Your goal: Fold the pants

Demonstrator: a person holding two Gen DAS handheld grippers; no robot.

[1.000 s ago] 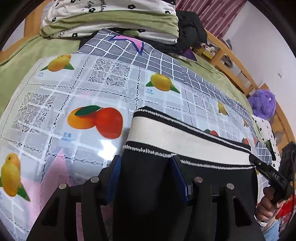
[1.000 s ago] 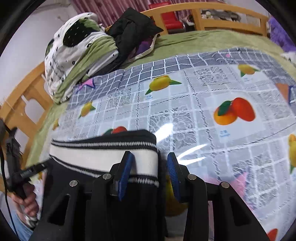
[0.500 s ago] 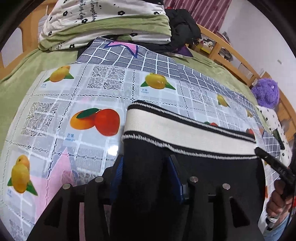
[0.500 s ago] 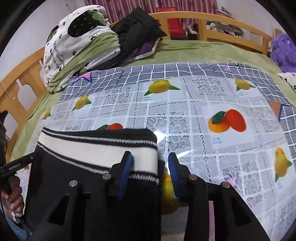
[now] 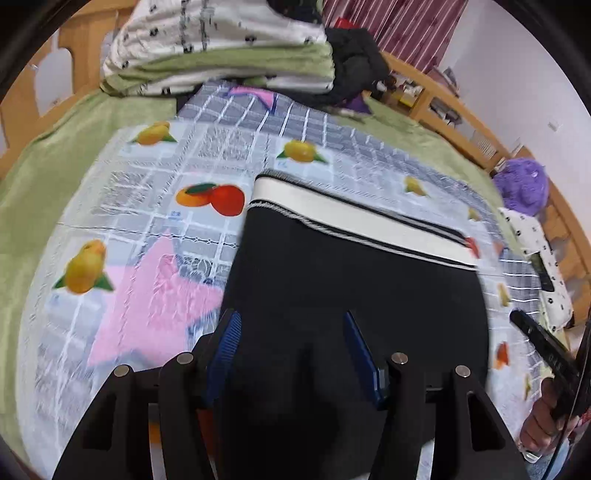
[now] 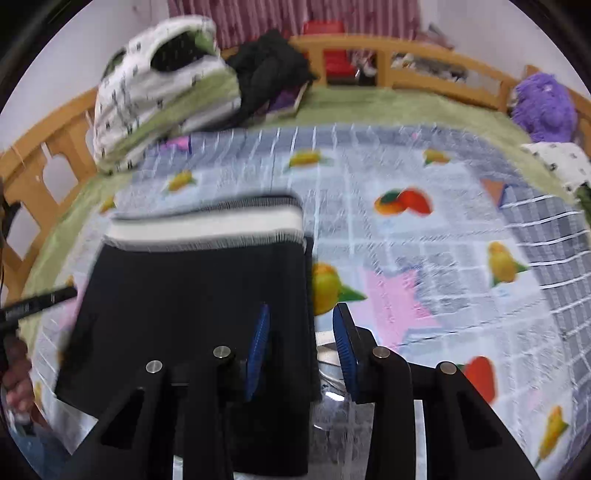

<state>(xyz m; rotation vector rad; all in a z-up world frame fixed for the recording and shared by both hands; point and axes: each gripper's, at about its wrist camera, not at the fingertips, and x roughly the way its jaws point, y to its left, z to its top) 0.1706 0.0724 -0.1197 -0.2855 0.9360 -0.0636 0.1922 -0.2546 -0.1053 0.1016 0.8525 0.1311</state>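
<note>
We work on a bed (image 5: 48, 162) with a green sheet, over which a glossy fruit-print cloth (image 5: 155, 206) of grey checks, mangoes and pink stars is spread. The black pants (image 5: 351, 280) lie flat on this cloth, their cream waistband (image 5: 354, 218) with black stripes at the far edge. Our left hand-held gripper (image 5: 291, 332) sits over the near left part of the pants with its blue pads (image 5: 229, 332) spread wide apart on either side of the dark fabric. Our right hand-held gripper (image 6: 299, 332) straddles the pants' right edge, jaws likewise apart, one pad over the fabric and the other over the cloth. Beyond, folded white and green bedding (image 6: 162, 96) is piled beside dark clothes (image 6: 269, 66) against a wooden bed rail (image 6: 406, 62). A purple plush toy (image 6: 543, 103) rests at the right corner, and striped red curtains (image 5: 391, 26) hang behind.
</note>
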